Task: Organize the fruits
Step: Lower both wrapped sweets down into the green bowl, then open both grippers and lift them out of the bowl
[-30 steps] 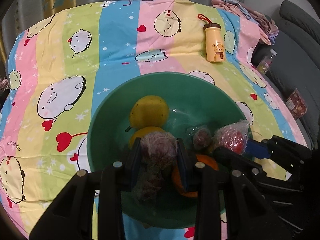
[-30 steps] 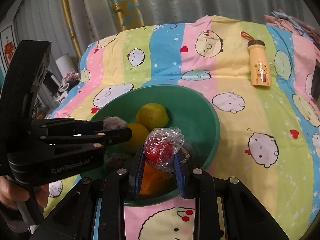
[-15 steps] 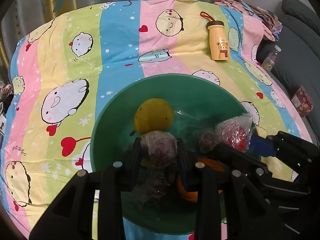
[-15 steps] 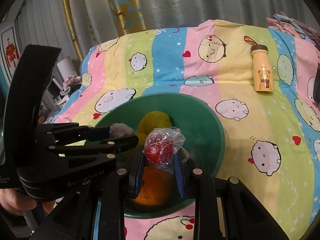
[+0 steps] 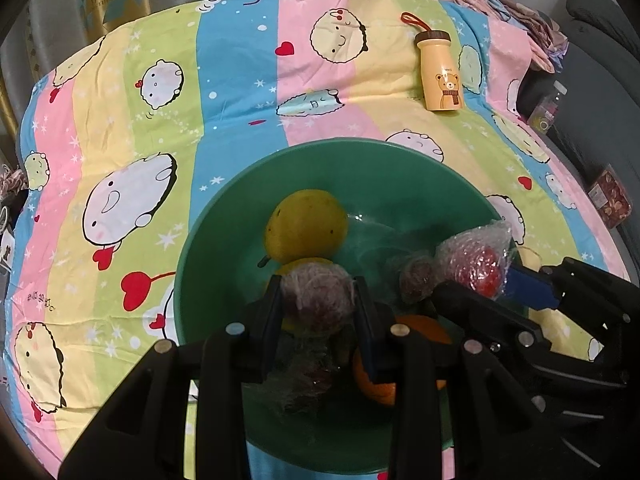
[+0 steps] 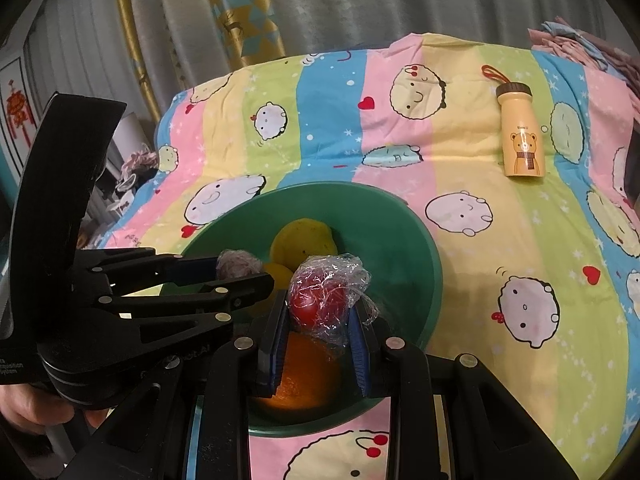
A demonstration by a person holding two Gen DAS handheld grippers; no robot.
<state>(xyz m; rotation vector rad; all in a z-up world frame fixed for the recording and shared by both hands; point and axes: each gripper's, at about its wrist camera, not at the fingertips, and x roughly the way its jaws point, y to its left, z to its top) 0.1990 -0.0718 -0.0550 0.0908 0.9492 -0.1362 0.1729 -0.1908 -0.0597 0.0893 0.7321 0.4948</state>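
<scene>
My left claw point(image 5: 316, 304) is closed on a dark purplish fruit wrapped in plastic film point(image 5: 314, 298), pinched between both blue-padded fingers and held just above the green bowl point(image 5: 224, 248). Straight ahead of that claw, beyond the wrapped fruit, a big yellow fruit point(image 5: 306, 230) lies in the bowl, with a second, smaller yellow fruit point(image 5: 298, 266) just showing between it and my grip. Under my fingers and a little to the right an orange point(image 5: 400, 356) sits at the near side of the bowl, and another small dark wrapped fruit point(image 5: 418, 278) lies to the right of my claw, near the other gripper.

My right claw point(image 6: 320, 312) is clamped on a red fruit in crinkled clear wrap point(image 6: 326, 296), the fingers closed against its sides, also held over the bowl point(image 6: 416, 248). Directly beneath it is the orange point(image 6: 304, 376); ahead and slightly left is the big yellow fruit point(image 6: 304, 238). My left claw reaches in from the left of it, its purple fruit point(image 6: 236, 262) beside the red one but apart from it.

The bowl rests on a bed covered with a striped cartoon sheet point(image 5: 240, 80). Far ahead and to the right of both claws, a yellow bear-print bottle point(image 5: 440, 72) lies on its side on the sheet, well apart from the bowl.
</scene>
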